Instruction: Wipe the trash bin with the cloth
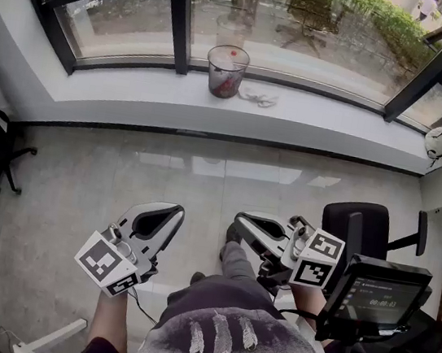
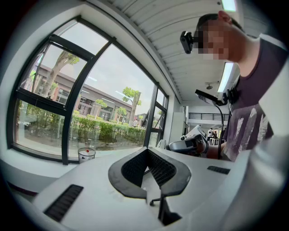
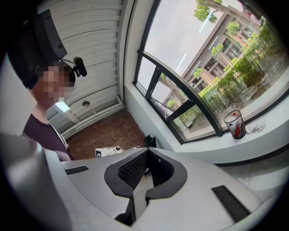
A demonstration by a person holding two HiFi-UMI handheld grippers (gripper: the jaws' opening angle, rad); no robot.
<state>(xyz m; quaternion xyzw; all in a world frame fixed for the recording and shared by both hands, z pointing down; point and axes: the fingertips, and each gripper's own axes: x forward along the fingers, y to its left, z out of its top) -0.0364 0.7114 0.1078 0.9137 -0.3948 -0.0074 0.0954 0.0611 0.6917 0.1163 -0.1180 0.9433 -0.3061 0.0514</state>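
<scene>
The trash bin [image 1: 226, 71] stands upright at 12 o'clock on the pale window ledge [image 1: 352, 124]; it is a see-through round tub, tapering downward, long axis vertical, mouth up; the crumpled white cloth [image 1: 259, 98] lies just beside it at 3 o'clock; my left gripper [image 1: 173, 210] and right gripper [image 1: 241, 217] are closed tight, ribbed black pads together, holding nothing

One trash bin [image 1: 226, 71], one cloth [image 1: 259, 98], two claws [image 1: 173, 212] [image 1: 243, 218], one chair [image 1: 368, 224].

Pale digits show on the monitor [image 1: 373, 299], too blurred to read
</scene>
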